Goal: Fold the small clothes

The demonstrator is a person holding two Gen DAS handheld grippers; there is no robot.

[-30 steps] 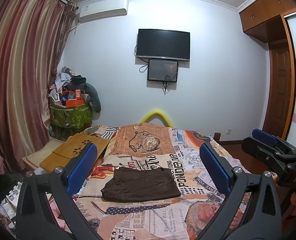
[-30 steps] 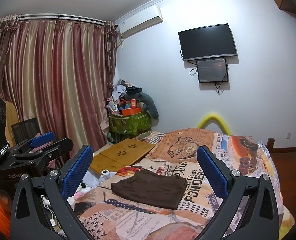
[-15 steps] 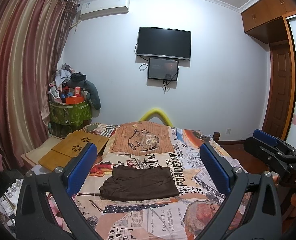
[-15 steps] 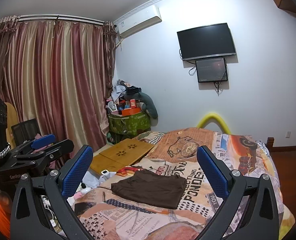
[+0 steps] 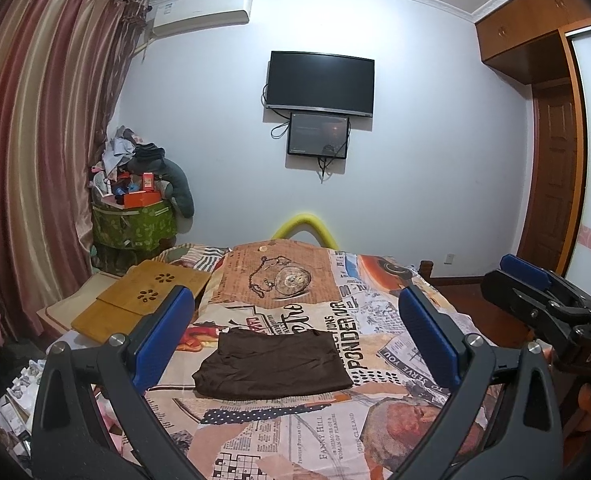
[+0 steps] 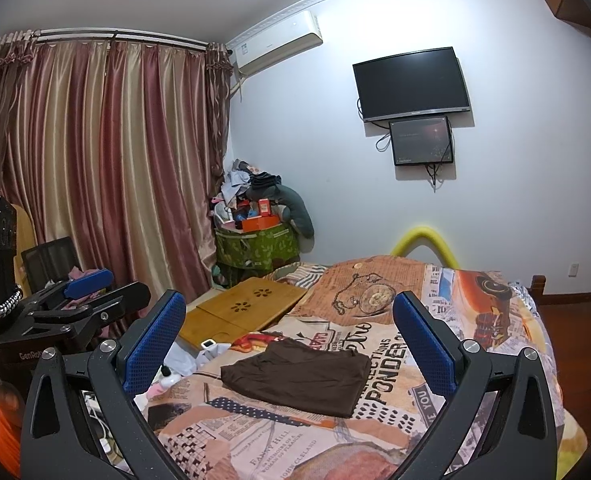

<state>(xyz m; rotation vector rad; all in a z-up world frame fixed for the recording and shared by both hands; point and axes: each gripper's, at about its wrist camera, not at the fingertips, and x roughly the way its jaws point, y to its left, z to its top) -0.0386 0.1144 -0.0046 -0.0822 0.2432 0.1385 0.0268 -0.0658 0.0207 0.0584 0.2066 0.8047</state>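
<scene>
The left gripper (image 5: 295,340) is built of black textured plastic arms, each fitted with a blue ribbed pad (image 5: 163,338) and silver round-headed screws (image 5: 116,339). The right gripper (image 6: 291,340) is made alike, with blue pads (image 6: 423,344); white lettering "DAS" is seen on its black body from the left wrist view.

Left gripper (image 5: 295,336) level, raised, jaws spread wide, nothing between the blue pads (image 5: 163,338). Right gripper (image 6: 289,338) likewise raised and gaping, empty. Each shows at the edge of the other's view.
</scene>
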